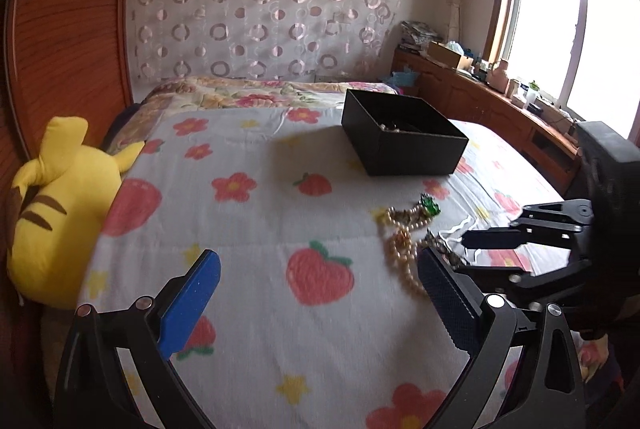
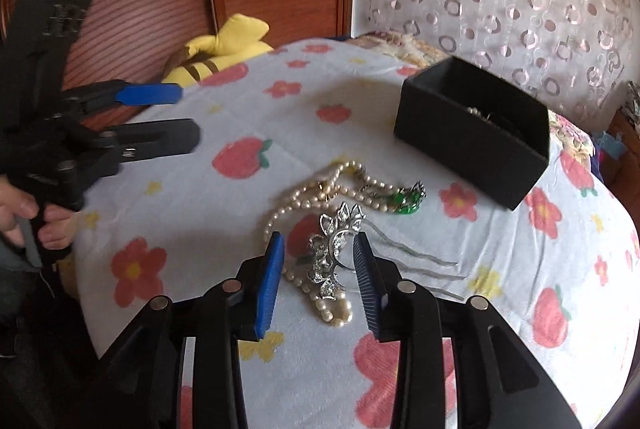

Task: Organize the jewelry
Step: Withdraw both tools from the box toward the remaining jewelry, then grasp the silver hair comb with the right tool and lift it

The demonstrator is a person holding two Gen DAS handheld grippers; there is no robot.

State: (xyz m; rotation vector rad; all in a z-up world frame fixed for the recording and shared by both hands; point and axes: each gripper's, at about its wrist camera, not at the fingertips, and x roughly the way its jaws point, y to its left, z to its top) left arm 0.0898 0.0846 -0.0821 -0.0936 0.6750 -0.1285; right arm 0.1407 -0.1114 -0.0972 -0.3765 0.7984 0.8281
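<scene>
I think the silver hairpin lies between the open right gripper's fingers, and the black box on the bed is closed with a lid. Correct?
Not quite: the black box is open, with no lid, as the right wrist view shows. The silver hairpin does lie between the open right gripper fingers.

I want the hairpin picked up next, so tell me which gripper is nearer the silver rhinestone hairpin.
Right. The right gripper brackets the silver rhinestone hairpin between open jaws; the left gripper hangs open off to the left, over bare blanket.
</scene>
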